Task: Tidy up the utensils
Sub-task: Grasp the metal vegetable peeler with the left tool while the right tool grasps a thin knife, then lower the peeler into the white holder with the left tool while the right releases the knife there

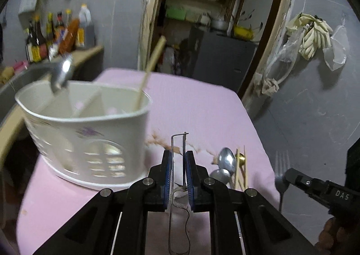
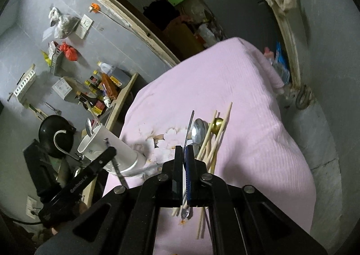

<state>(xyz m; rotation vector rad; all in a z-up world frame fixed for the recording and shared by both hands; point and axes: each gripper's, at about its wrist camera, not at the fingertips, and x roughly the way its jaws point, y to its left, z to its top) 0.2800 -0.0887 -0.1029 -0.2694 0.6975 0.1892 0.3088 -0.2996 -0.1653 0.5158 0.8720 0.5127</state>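
Pink-clothed tabletop carries a white holder. Left tool grips a wire peeler near it; right tool pinches a fork above loose spoons and chopsticks, likely bound for the holder.

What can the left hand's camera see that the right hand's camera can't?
Only the left wrist view shows the inside of the white utensil holder, with its divider and a chopstick standing in it, plus the thin wire tool pinched in the left gripper and pale gloves hanging on the wall.

Only the right wrist view shows the whole pile of chopsticks and a black pan.

Both show the pink cloth, loose spoons, the sauce bottles, the holder, and the fork in the right gripper.
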